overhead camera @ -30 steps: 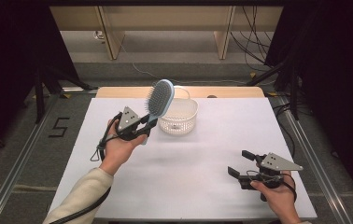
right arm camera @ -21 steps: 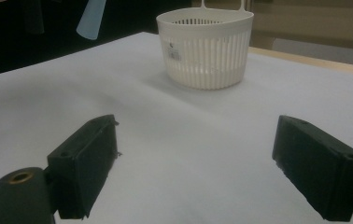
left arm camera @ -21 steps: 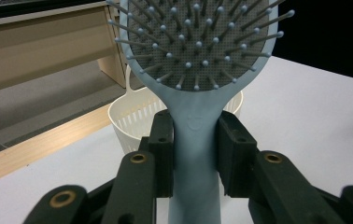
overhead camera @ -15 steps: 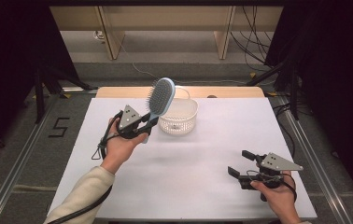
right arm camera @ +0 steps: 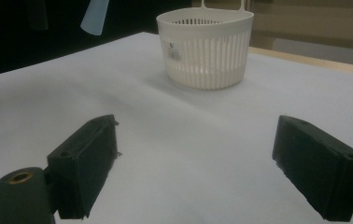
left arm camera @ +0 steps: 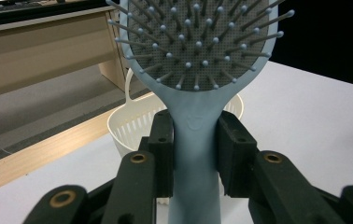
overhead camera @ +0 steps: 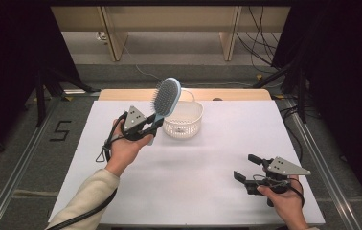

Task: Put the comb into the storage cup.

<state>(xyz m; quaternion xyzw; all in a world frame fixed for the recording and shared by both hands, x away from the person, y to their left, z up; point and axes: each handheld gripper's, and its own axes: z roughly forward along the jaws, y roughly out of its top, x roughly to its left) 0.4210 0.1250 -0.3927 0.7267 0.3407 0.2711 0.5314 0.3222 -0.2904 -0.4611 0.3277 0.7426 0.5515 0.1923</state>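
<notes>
Left gripper (overhead camera: pixel 151 125): jaws clamped on brush (overhead camera: pixel 164 99) handle, raised beside basket (overhead camera: pixel 184 120) near table (overhead camera: pixel 208 191) far edge. Right gripper (overhead camera: pixel 249 168): jaws apart, near-right corner.

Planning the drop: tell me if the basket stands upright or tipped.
Upright: the basket rests flat on the table, rim level, opening up.

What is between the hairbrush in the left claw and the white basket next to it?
Nothing visible. The left claw grips the hairbrush by its handle, head tilted up over the basket, whose open top looks empty apart from its thin loop handle at the far rim.
</notes>
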